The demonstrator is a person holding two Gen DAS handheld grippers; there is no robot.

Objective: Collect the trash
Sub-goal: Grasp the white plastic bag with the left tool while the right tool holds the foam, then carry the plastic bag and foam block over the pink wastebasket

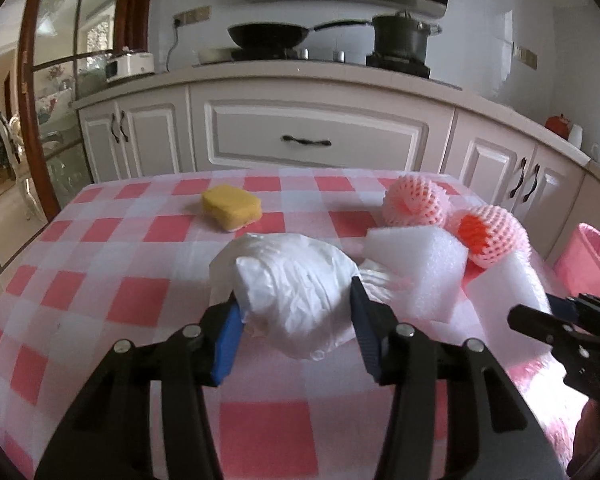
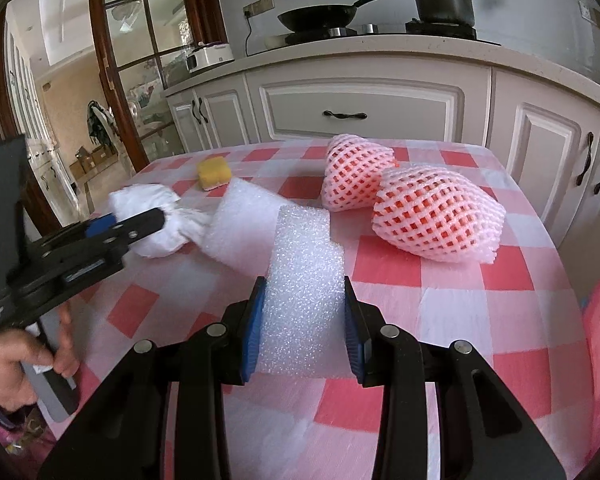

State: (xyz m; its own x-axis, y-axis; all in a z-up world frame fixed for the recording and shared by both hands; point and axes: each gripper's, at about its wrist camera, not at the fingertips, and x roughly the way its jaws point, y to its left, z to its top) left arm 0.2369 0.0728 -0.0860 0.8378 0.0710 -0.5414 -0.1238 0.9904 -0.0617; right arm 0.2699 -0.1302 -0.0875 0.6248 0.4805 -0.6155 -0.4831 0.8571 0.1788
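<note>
on checked cloth, left hand-held gripper (image 1: 296,320) clasps crinkly bag (image 1: 296,280), right hand-held gripper (image 2: 304,332) pebbly foam (image 2: 304,280).

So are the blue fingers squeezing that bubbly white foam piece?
Touching. In the right wrist view, both blue pads of the right gripper press against the sides of the white foam piece, no gap showing.

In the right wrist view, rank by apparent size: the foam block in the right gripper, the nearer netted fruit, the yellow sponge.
1. Foam block, though it sits closest to the camera, which inflates it.
2. Nearer netted fruit, not far behind.
3. Yellow sponge, clearly smallest, and farthest away.
</note>
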